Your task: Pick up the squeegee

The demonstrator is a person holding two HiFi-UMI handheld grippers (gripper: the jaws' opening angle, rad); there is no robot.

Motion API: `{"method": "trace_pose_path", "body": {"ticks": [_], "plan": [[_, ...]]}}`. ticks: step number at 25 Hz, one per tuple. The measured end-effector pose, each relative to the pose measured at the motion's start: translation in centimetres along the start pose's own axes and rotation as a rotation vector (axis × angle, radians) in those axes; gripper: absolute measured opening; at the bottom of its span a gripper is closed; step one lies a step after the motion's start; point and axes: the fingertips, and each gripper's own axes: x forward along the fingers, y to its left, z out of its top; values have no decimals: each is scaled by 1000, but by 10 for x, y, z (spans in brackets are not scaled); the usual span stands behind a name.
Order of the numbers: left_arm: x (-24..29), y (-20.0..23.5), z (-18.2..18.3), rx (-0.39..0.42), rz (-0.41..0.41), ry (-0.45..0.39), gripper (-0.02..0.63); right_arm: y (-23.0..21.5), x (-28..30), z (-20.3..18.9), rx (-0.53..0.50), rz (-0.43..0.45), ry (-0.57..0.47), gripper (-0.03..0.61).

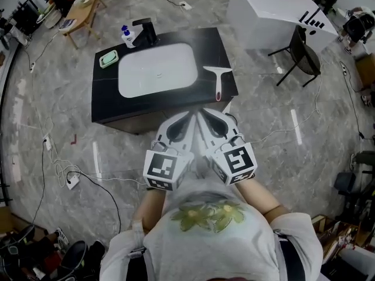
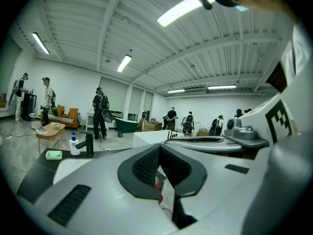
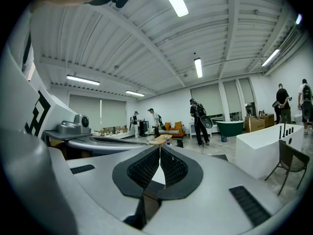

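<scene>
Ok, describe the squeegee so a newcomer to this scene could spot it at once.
Find the black counter with the white basin. The squeegee lies on its right end, beside the basin. It alone is T-shaped, with a pale blade and a reddish handle.

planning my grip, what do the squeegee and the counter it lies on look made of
The squeegee looks like smooth white plastic, with a red end on the handle that may be rubbery; it is too small to be sure. The counter is a dark slab with a faint sheen, stone or laminate; the head view leaves that open.
</scene>
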Motion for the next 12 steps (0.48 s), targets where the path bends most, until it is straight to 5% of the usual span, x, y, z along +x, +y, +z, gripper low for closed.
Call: {"method": "trace_pose_path", "body": {"ticks": [12], "plan": [[33, 10, -13, 34, -129, 46, 9, -30, 15, -18, -3, -107, 56, 25]]}}
